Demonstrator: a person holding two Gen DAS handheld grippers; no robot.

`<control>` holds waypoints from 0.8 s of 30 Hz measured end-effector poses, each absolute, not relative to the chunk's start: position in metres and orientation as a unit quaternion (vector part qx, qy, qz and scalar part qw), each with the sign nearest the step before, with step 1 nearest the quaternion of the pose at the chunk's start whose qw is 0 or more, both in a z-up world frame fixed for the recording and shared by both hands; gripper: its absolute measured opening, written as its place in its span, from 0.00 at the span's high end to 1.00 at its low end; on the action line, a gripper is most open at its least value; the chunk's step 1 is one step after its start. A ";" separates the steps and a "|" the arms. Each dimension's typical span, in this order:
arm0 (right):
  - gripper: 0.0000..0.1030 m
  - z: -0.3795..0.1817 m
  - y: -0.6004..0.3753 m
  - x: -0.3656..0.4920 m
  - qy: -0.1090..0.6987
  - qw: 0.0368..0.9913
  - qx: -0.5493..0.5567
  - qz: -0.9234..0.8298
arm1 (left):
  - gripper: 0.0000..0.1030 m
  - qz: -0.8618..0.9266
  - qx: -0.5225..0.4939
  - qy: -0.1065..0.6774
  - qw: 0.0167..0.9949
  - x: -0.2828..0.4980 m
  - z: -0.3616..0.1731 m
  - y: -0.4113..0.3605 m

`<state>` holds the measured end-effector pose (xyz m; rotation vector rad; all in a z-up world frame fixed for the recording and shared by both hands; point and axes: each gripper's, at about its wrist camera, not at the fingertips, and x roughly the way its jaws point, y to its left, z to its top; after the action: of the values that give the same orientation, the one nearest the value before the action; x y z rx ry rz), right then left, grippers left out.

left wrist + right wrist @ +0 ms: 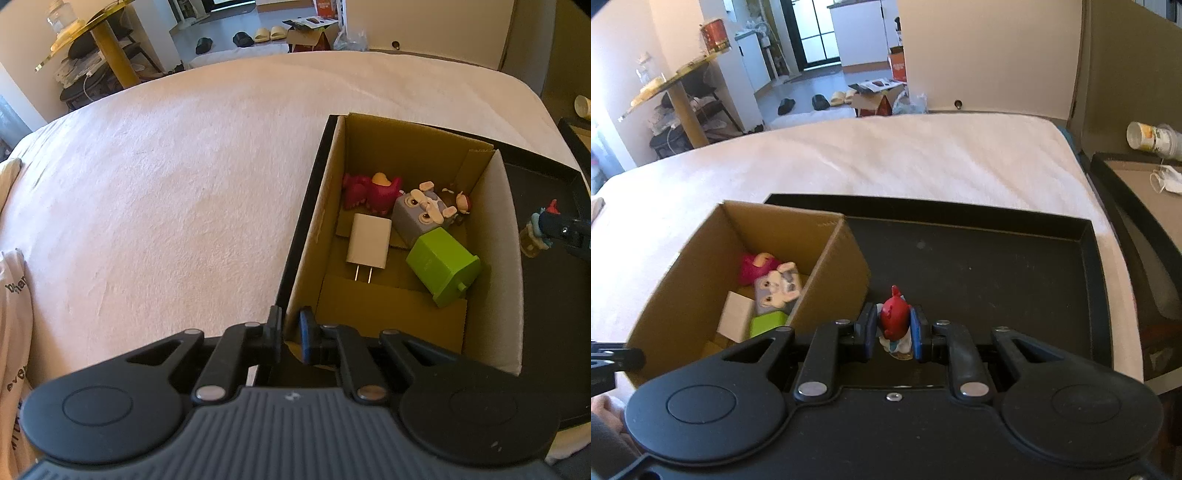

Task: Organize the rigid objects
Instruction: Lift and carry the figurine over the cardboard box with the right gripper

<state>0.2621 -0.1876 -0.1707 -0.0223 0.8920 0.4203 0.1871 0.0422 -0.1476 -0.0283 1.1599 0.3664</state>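
A cardboard box (495, 258) stands in the left end of a black tray (997, 266) on a bed. In it lie a white charger (369, 243), a green block (443, 266), a grey cube toy (421, 218) and a pink toy (369, 194). My left gripper (290, 336) is shut on the box's near left wall. My right gripper (894, 334) is shut on a small red-capped figurine (894, 319), held over the tray right of the box; it also shows in the left wrist view (537, 230).
The pale bedspread (166, 184) spreads left and behind the tray. A second dark tray (1137, 192) with a paper cup (1152, 138) stands to the right. A plastic bag (14, 295) lies at the bed's left edge.
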 end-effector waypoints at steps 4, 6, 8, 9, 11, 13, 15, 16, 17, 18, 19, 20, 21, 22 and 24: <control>0.81 -0.159 -0.186 0.254 0.419 0.884 -0.014 0.208 | 0.92 0.169 -0.021 0.541 0.823 0.185 -0.146 0.044; 0.81 -0.153 -0.184 0.251 0.414 0.886 -0.015 0.209 | 0.92 0.168 -0.030 0.539 0.825 0.185 -0.145 0.046; 0.81 -0.148 -0.183 0.248 0.410 0.888 -0.015 0.210 | 0.92 0.166 -0.034 0.538 0.826 0.184 -0.144 0.047; 0.81 -0.145 -0.182 0.247 0.407 0.889 -0.014 0.211 | 0.92 0.165 -0.035 0.537 0.826 0.183 -0.143 0.047; 0.81 -0.138 -0.180 0.243 0.400 0.891 -0.015 0.215 | 0.92 0.164 -0.037 0.536 0.828 0.182 -0.143 0.048; 0.81 -0.132 -0.178 0.241 0.394 0.892 -0.014 0.219 | 0.92 0.163 -0.039 0.535 0.828 0.182 -0.142 0.049; 0.81 -0.127 -0.176 0.239 0.390 0.893 -0.013 0.223 | 0.92 0.163 -0.041 0.535 0.828 0.182 -0.142 0.049; 0.81 -0.124 -0.174 0.239 0.388 0.893 -0.013 0.226 | 0.92 0.162 -0.041 0.535 0.828 0.182 -0.141 0.049; 0.81 -0.123 -0.173 0.238 0.387 0.893 -0.013 0.228 | 0.92 0.162 -0.041 0.535 0.828 0.182 -0.141 0.049; 0.81 -0.120 -0.171 0.238 0.386 0.893 -0.013 0.231 | 0.92 0.162 -0.041 0.535 0.828 0.182 -0.141 0.049; 0.81 -0.118 -0.169 0.237 0.384 0.893 -0.014 0.234 | 0.92 0.162 -0.041 0.535 0.828 0.181 -0.142 0.050; 0.81 -0.117 -0.168 0.237 0.382 0.893 -0.015 0.236 | 0.92 0.162 -0.042 0.535 0.828 0.181 -0.142 0.050; 0.81 -0.116 -0.166 0.236 0.381 0.893 -0.017 0.239 | 0.92 0.162 -0.042 0.535 0.828 0.181 -0.142 0.050; 0.81 -0.114 -0.164 0.236 0.380 0.893 -0.018 0.241 | 0.92 0.161 -0.042 0.535 0.828 0.181 -0.141 0.050; 0.81 -0.114 -0.161 0.235 0.379 0.892 -0.020 0.246 | 0.92 0.160 -0.043 0.534 0.829 0.181 -0.141 0.050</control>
<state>0.2349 -0.1606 -0.1135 -0.0421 0.7875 0.5096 0.1809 0.0497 -0.1415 -0.0917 1.1343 0.3405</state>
